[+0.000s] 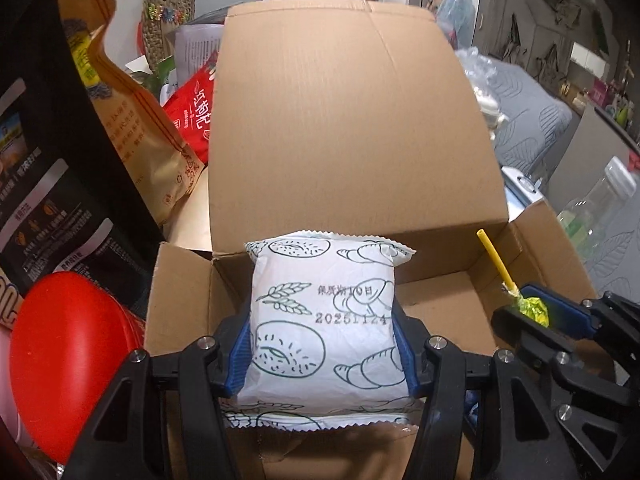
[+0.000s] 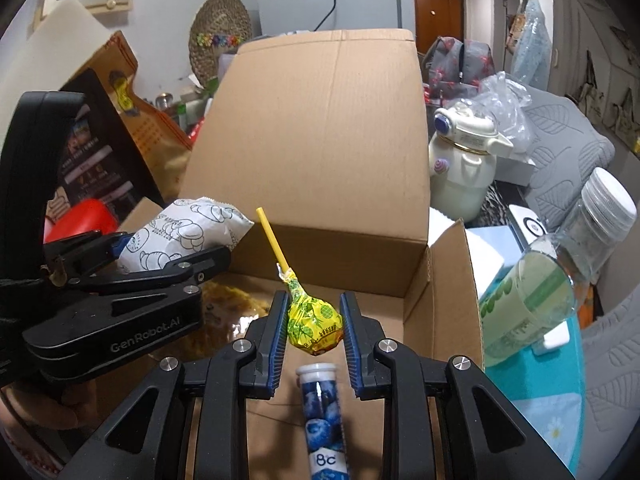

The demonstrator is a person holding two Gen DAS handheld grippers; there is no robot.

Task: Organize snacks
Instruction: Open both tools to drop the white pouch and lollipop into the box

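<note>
Fingers (image 1: 406,354) of the left gripper (image 1: 322,350) are clamped on the sides of a white bread packet (image 1: 322,320) printed with croissant and bagel outlines, while those of the right gripper (image 2: 314,322) are pinched on the yellow-wrapped head of a lollipop (image 2: 314,324), its yellow stick slanting up and away. Both loads are held over the open cardboard box (image 1: 352,120), whose tall rear flap stands upright behind them. On the box floor a blue tube with a white cap and blueberry print (image 2: 322,412) is seen lying directly beneath the lollipop, and a shiny amber-coloured packet (image 2: 228,308) lies below the left gripper. Several risks are judged likely. The bread packet is soft and air-filled, so it may be crushed by firmer pressure or may slip from the pads if it is tilted further. The lollipop is gripped only on its crinkled foil, so it may rotate or be dropped early, and a release from this spot would probably land it on the tube, from which it could roll. The two grippers are close side by side, so a collision is possible if both are lowered together. Clutter is crowded just beside the box walls, including a glass jar (image 2: 560,264) on the right, which could be knocked by a wide outward swing.
</note>
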